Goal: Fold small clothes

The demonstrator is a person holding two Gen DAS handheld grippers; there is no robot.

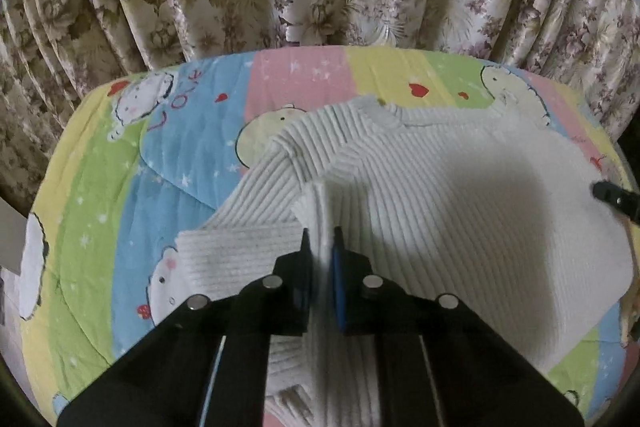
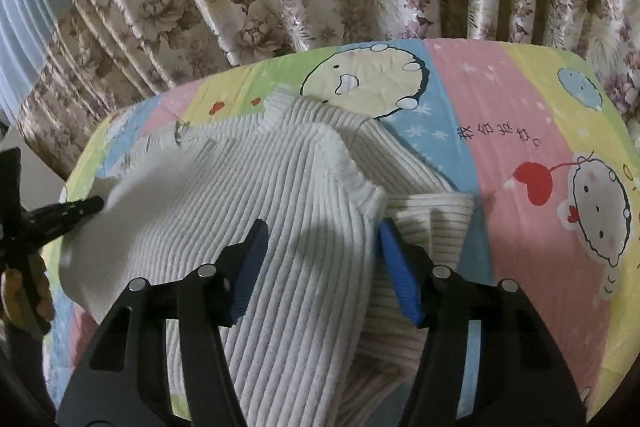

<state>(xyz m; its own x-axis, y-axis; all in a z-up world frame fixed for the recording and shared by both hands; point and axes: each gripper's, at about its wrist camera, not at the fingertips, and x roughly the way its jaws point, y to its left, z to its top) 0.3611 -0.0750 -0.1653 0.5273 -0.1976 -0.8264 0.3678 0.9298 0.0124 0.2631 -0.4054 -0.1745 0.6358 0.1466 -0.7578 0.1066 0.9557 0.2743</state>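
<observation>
Ribbed sweater [image 1: 440, 195] is pinched by the left gripper [image 1: 320, 239]; the right gripper [image 2: 320, 231] fingers are standing apart over it — one-sided pulling risks dragging the fold crooked.

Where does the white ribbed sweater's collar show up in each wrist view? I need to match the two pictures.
Left wrist view: white ribbed sweater's collar sits upper centre, beyond the left gripper.
Right wrist view: the collar sits upper left of centre, beyond the right gripper.
Shared landmark: the two small red hearts on the pastel quilt beside the collar.
</observation>
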